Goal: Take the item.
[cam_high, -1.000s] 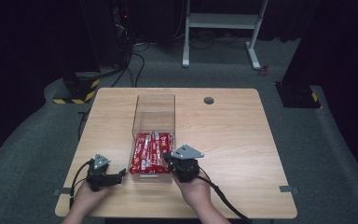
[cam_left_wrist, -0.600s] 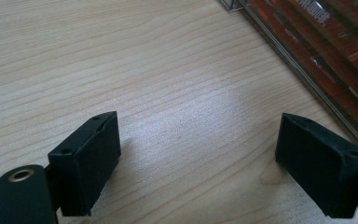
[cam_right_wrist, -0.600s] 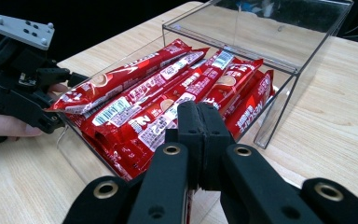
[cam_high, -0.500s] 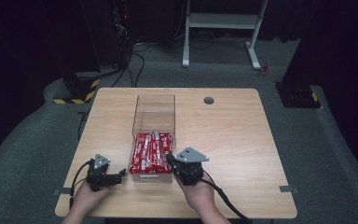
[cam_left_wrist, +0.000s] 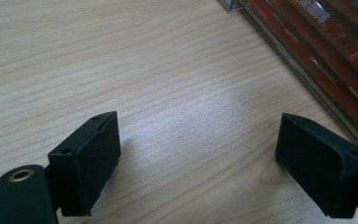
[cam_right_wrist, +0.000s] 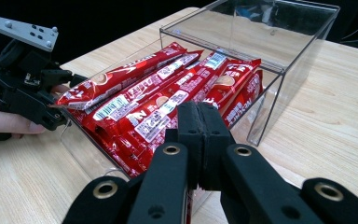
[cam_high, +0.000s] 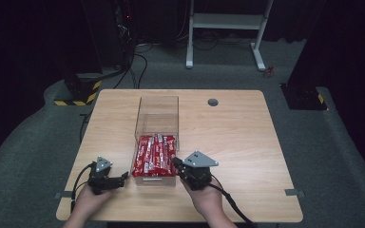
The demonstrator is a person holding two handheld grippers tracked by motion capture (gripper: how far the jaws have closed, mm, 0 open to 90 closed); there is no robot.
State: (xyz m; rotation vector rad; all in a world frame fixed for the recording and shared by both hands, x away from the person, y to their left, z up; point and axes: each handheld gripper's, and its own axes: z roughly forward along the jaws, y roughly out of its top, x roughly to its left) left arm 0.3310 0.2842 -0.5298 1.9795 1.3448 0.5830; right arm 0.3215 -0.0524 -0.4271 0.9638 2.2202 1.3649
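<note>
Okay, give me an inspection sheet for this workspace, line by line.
Surface: light wooden table, a round grommet hole near its far edge.
Job's things: clear plastic box at mid-table; red snack packs piled in its near half, far half bare.
Clutter: nothing seen.
Grippers: left gripper open, resting on the table left of the box; right gripper shut on nothing, fingers pressed together at the box's near right corner.
Cables: one black cable trails from the right gripper, another from the left; more on the floor behind.
Surroundings: dark carpet, white desk frame, yellow-black striped base.
</note>
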